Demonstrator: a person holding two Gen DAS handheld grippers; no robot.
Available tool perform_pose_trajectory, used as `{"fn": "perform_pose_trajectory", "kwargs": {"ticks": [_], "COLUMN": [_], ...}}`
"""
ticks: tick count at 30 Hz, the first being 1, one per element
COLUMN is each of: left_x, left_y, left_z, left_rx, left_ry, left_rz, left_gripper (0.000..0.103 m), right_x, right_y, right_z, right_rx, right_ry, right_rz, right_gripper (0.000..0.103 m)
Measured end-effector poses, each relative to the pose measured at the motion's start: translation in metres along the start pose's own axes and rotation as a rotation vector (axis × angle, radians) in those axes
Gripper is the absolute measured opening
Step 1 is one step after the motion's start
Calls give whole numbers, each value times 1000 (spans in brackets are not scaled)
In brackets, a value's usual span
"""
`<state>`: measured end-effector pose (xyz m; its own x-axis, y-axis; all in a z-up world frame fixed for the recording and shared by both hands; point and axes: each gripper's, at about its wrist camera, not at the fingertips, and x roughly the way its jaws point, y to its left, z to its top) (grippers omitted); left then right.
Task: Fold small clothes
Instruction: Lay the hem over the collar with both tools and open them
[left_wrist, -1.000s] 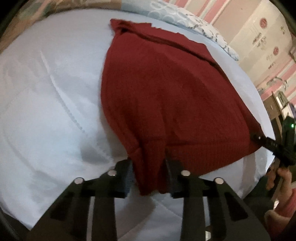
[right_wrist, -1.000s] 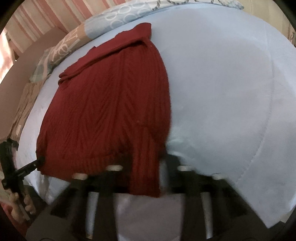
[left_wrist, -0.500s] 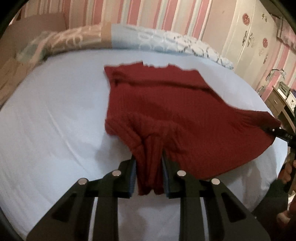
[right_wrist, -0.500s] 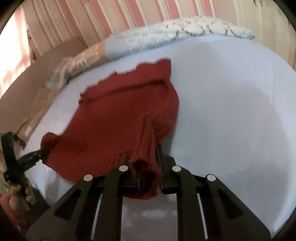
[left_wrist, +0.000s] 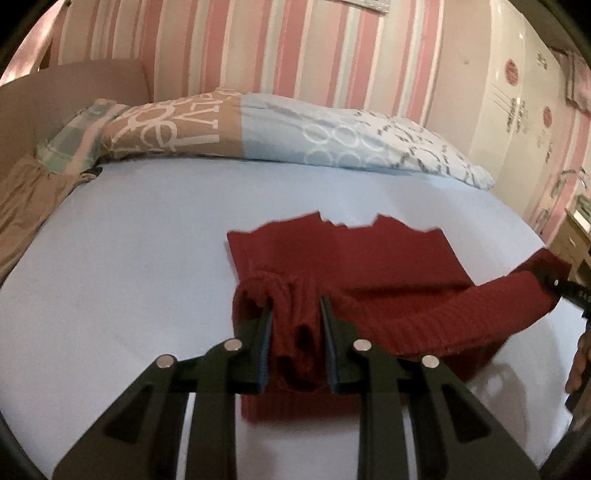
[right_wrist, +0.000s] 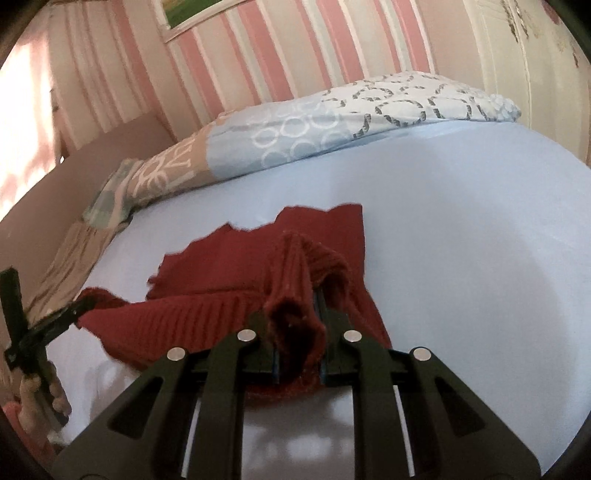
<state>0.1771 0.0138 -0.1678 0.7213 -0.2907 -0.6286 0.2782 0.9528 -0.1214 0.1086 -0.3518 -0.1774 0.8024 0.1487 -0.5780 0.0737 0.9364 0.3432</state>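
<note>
The red knitted sweater (left_wrist: 369, 258) is held above the pale blue bed sheet (left_wrist: 129, 258) — one hem corner is pinched in the left gripper (left_wrist: 295, 317), the other in the right gripper (right_wrist: 295, 314), jaws nearly closed.

A bedroom: bed (left_wrist: 129, 258), pillows (left_wrist: 332, 136), pink-striped wallpaper (left_wrist: 295, 48).

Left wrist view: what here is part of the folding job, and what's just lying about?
Part of the job:
- red knit sweater
- left gripper, shut on its hem
- right gripper, shut on the other hem corner
- bed sheet, the folding surface

Just lying about:
- patterned pillow
- white wardrobe
</note>
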Motion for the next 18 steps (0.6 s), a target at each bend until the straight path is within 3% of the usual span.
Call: {"fn": "perform_pose_trajectory", "kwargs": {"ticks": [6,10,14,18], "left_x": [71,133,171,204], "left_y": [1,6,15,11], "left_z": [50,65,78,96], "left_rx": [15,-4,-22,43], "left_ry": [20,78,106,121], "left_rz": [20,27,30,74], "left_gripper": [20,19,18,17], "right_x": [71,119,156,182], "right_y": [-8,-12,-25,-34], "right_z": [43,62,76,82], "right_rx": [78,94,149,203], "right_ry": [-10,3,30,59], "right_rz": [-2,8,-1,-50], "right_gripper": [14,14,14,14]}}
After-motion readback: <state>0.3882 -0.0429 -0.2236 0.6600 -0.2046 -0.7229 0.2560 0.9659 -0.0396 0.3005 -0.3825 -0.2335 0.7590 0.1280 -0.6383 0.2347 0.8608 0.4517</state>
